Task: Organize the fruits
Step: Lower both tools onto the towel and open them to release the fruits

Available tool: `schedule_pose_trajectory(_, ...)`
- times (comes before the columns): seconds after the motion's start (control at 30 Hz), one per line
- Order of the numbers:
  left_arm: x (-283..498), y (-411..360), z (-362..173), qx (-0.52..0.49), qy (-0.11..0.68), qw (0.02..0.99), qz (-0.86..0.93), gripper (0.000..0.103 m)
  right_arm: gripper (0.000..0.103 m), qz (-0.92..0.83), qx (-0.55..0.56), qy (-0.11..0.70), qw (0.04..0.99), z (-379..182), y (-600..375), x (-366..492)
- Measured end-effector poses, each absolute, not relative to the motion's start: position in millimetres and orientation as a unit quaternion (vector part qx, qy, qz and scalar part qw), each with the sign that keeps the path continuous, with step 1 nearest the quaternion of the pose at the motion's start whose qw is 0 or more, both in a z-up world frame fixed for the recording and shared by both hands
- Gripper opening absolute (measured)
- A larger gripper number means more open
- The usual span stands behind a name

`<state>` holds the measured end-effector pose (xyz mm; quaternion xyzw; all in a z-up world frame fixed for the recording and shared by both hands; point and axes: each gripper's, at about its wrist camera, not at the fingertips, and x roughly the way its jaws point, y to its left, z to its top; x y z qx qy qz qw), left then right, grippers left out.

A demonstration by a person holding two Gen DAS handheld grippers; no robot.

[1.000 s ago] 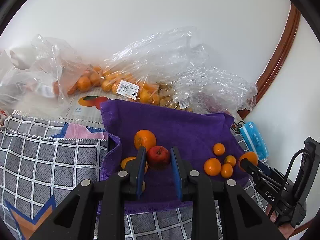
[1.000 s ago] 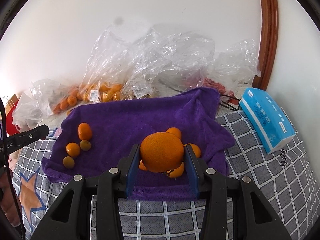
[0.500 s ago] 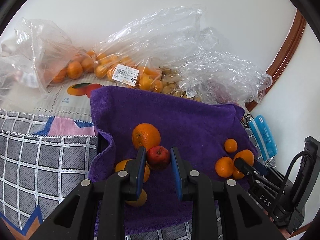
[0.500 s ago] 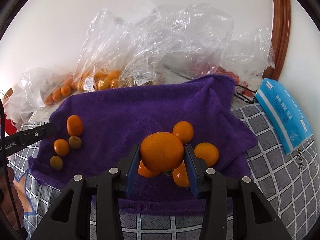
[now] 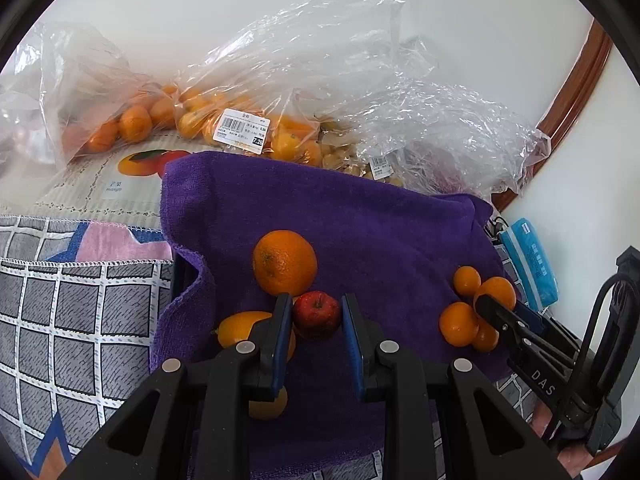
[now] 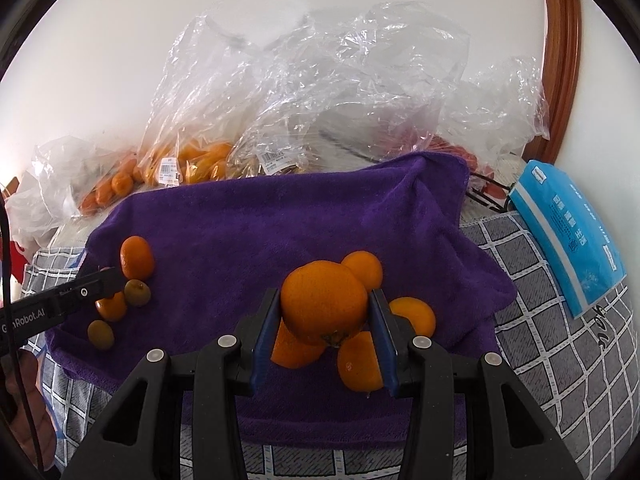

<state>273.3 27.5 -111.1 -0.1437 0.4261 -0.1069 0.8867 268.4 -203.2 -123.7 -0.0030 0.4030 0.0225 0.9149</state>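
My left gripper [image 5: 316, 316] is shut on a small red apple [image 5: 317, 314], low over the purple towel [image 5: 360, 216]. A large orange [image 5: 285, 262] lies just beyond it, and yellow-orange fruits [image 5: 236, 327] sit under the left finger. My right gripper [image 6: 325, 312] is shut on a big orange [image 6: 323, 307], held above a cluster of small oranges [image 6: 412, 314] on the towel [image 6: 256, 232]. Several small fruits [image 6: 137, 262] lie at the towel's left, by the left gripper's tip [image 6: 100, 284]. The right gripper's tip [image 5: 486, 305] shows among small oranges [image 5: 458, 323].
Clear plastic bags of oranges [image 5: 240, 120] and other fruit line the wall behind the towel [image 6: 192, 160]. A blue tissue pack [image 6: 568, 236] lies at the right on the grey checked cloth [image 6: 560, 360]. A brown wooden frame [image 6: 560, 60] runs up the right side.
Both grippers moved forward and down toward the towel, each still holding its fruit. The fruits on the towel now look closer and larger.
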Motion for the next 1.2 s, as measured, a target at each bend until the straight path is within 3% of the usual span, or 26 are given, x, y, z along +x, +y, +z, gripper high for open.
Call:
schedule_pose_trajectory(0.83, 274, 17, -124, -0.138, 0.458, 0.871, -0.115, 0.024, 0.047, 0.011, -0.006, 0.414, 0.91, -131, -206, 266)
schedule_pose_trajectory(1.03, 266, 18, -114, -0.134, 0.46, 0.871, -0.111, 0.032, 0.059, 0.015, -0.02, 0.412, 0.911, -129, -200, 263)
schedule_pose_trajectory(1.2, 249, 20, -97, -0.128, 0.449, 0.878, -0.107, 0.049, 0.061, 0.01, -0.026, 0.411, 0.911, -123, -197, 256)
